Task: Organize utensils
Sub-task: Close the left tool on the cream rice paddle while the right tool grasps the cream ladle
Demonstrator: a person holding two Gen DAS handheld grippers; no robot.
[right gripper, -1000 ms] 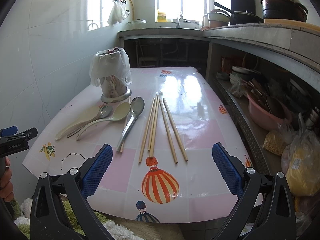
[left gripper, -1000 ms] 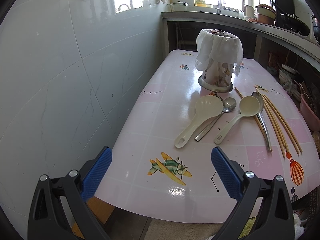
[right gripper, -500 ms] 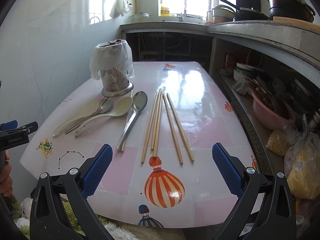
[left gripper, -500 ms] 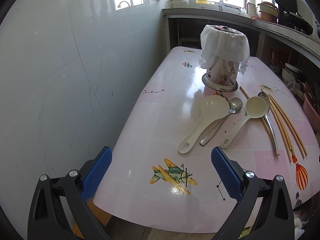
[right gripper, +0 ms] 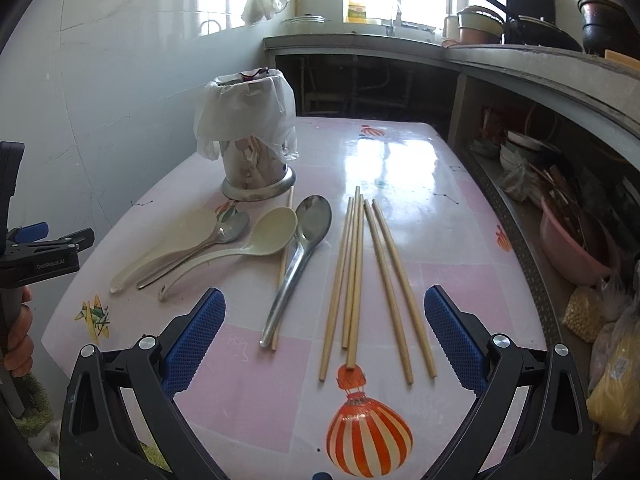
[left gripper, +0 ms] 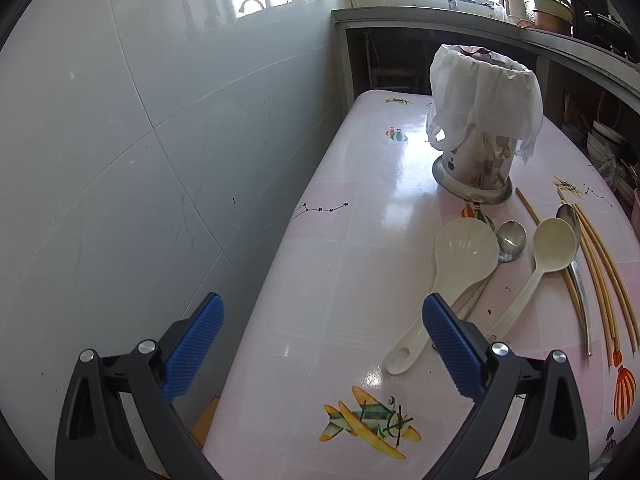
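Both grippers advanced over tabletop [right gripper: 432, 184]. Right gripper [right gripper: 324, 340], fingers spread, straddles chopsticks [right gripper: 354, 280]; left gripper [left gripper: 322, 344], spread, spoons [left gripper: 460, 264] at 2 o'clock; holder [right gripper: 250, 140] beyond.

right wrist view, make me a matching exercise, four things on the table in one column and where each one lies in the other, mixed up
Things:
1. utensil holder
2. large metal spoon
3. five chopsticks
4. wide cream paddle

Places:
A. side by side between the metal spoon and the table's right edge
B. leftmost of the utensils, near the wall side
C. upright behind the spoons, a white bag draped over its rim
D. over a lone chopstick, bowl pointing away from the camera

Pairs: 1-C, 2-D, 3-A, 4-B
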